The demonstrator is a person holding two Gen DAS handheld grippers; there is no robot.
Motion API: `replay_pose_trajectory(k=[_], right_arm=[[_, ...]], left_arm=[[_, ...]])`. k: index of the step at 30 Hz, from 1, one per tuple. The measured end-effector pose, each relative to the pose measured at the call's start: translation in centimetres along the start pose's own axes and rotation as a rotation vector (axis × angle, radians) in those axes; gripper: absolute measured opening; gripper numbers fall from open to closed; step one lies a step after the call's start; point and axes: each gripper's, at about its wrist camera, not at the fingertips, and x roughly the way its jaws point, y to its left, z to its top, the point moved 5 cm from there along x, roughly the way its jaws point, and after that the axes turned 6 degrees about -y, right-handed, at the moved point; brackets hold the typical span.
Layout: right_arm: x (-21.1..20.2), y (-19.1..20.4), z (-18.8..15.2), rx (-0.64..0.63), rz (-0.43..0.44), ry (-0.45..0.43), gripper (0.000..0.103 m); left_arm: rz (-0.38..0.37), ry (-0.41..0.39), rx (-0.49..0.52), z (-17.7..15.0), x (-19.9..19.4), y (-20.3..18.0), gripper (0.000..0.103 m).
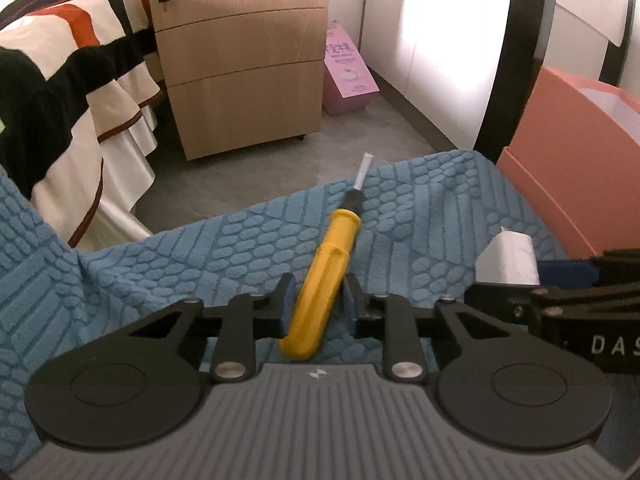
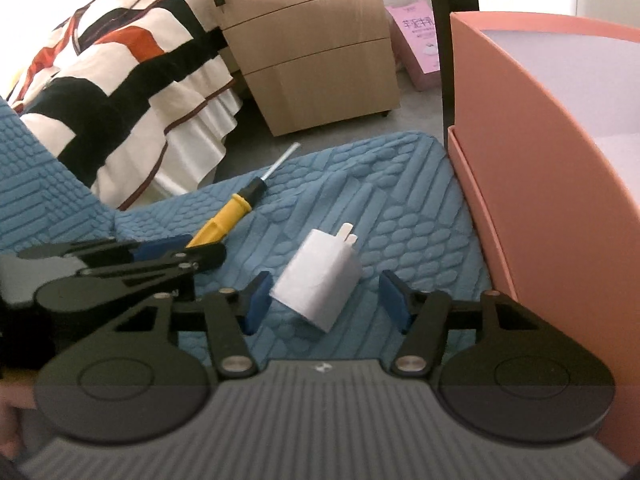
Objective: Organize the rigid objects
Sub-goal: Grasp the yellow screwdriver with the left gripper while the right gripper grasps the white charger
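Blue textured cloth is spread over the surface, with a bed, a wooden drawer unit and grey floor seen beyond. On it, the yellow screwdriver is flanked by the left claw, whose pads look to be touching the handle, while the white charger is framed loosely by the widely parted right claw. A pink box is set at the right edge; its contents cannot be told.

Your left gripper has its blue pads on both sides of the yellow screwdriver, which lies on the blue towel. A white plug sits to the right, near the pink box.
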Motion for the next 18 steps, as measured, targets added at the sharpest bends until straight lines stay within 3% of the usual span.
replay_pose_trajectory(k=[1,7,14,18], right_arm=[[0.0,0.0,0.0,0.023,0.015,0.011,0.045],[-0.9,0.3,-0.3,-0.011,0.001,0.032,0.035],[-3.4,-0.4,-2.1,-0.022,-0.012,0.074,0.032],[-4.9,-0.6,-3.3,-0.037,-0.014,0.074,0.031]], left_arm=[[-0.001,0.003,-0.008,-0.1,-0.1,0.0,0.026],[0.028,0.049,-0.088,-1.3,-1.6,-0.1,0.023],[0.024,0.066,-0.262,-4.1,-4.6,0.9,0.022],[0.030,0.083,-0.272,-5.3,-6.4,0.5,0.022]])
